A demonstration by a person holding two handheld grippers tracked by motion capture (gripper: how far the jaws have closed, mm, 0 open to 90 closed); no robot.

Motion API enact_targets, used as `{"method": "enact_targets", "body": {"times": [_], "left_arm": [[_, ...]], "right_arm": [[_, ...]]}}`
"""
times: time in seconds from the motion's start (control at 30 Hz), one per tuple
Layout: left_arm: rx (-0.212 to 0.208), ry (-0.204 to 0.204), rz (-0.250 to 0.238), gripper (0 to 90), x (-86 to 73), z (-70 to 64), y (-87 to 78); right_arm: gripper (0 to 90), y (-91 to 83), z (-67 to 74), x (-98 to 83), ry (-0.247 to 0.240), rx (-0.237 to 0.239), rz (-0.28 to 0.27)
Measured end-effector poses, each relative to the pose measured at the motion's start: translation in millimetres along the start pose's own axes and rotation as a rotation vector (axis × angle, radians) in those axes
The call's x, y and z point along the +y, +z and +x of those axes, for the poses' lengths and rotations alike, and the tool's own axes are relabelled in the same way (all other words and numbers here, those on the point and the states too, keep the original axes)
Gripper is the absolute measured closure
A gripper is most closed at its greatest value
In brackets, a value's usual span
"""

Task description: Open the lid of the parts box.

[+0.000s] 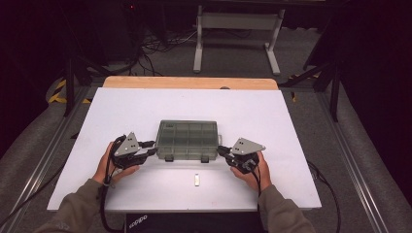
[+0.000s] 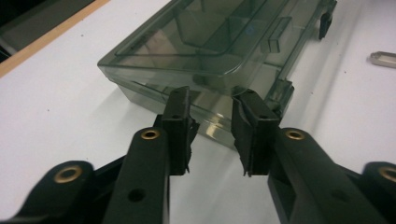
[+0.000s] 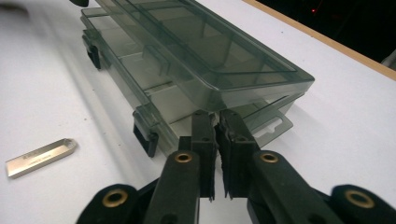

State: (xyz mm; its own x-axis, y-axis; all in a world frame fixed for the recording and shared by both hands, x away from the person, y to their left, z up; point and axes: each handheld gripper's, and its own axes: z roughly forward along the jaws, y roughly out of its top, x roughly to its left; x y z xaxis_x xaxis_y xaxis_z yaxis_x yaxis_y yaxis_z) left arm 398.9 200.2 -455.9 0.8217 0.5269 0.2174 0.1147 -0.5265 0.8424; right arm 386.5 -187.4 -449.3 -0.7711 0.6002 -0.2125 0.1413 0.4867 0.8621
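High view: the smoky translucent plastic compartment box [image 1: 187, 140] sits mid-counter, nearer the front edge, lid slightly raised. The left hand-held gripper [image 1: 150, 147], jaws apart, faces its left end; the right hand-held gripper [image 1: 222, 150], jaws nearly together, touches the lid's right edge. Lift both ends evenly, and steady the base.

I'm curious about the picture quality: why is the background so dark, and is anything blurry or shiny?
High view: the white table is brightly lit while the room behind falls nearly black. Left gripper view: the smoky plastic box shows soft glare on its lid and throws a shadow; the near tool looks soft. Right gripper view: the metal tag is slightly blurred.
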Motion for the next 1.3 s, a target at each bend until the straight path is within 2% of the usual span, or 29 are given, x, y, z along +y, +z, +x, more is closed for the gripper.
{"method": "enact_targets", "body": {"times": [0.03,0.07,0.13,0.27,0.43,0.63,0.83,1.03,1.2,1.3], "left_arm": [[0.000,0.000,0.000,65.6,0.0,0.0,0.0],[0.013,-0.001,-0.001,64.5,1.2,0.5,0.7],[0.021,-0.005,-0.003,63.5,2.9,2.3,1.9],[0.054,0.005,-0.014,56.6,7.2,4.1,3.4],[0.072,0.020,-0.022,50.7,12.7,6.3,3.1],[0.092,0.038,-0.042,49.6,23.6,10.3,-2.6],[0.108,0.078,-0.026,50.6,37.6,18.7,-6.5],[0.113,0.113,-0.016,52.6,54.4,26.6,-5.1],[0.115,0.115,-0.015,53.4,62.7,34.0,-2.6],[0.117,0.106,-0.026,54.0,68.4,40.3,-1.7]], "right_arm": [[81.2,0.0,0.0,0.0,0.000,0.000,0.000],[76.0,0.6,-0.5,1.0,-0.010,-0.025,-0.005],[73.7,0.4,-0.6,1.4,-0.015,-0.031,-0.009],[62.6,2.2,-3.3,5.9,-0.052,-0.086,-0.014],[55.6,2.3,-6.5,11.4,-0.082,-0.129,-0.029],[55.5,-2.4,-11.1,24.0,-0.102,-0.140,-0.056],[56.0,-3.2,-14.7,36.7,-0.129,-0.147,-0.061],[57.1,-3.7,-22.9,51.1,-0.135,-0.154,-0.074],[58.3,-2.2,-28.2,61.9,-0.145,-0.155,-0.071],[59.7,-1.2,-32.9,67.4,-0.135,-0.150,-0.069]]}}
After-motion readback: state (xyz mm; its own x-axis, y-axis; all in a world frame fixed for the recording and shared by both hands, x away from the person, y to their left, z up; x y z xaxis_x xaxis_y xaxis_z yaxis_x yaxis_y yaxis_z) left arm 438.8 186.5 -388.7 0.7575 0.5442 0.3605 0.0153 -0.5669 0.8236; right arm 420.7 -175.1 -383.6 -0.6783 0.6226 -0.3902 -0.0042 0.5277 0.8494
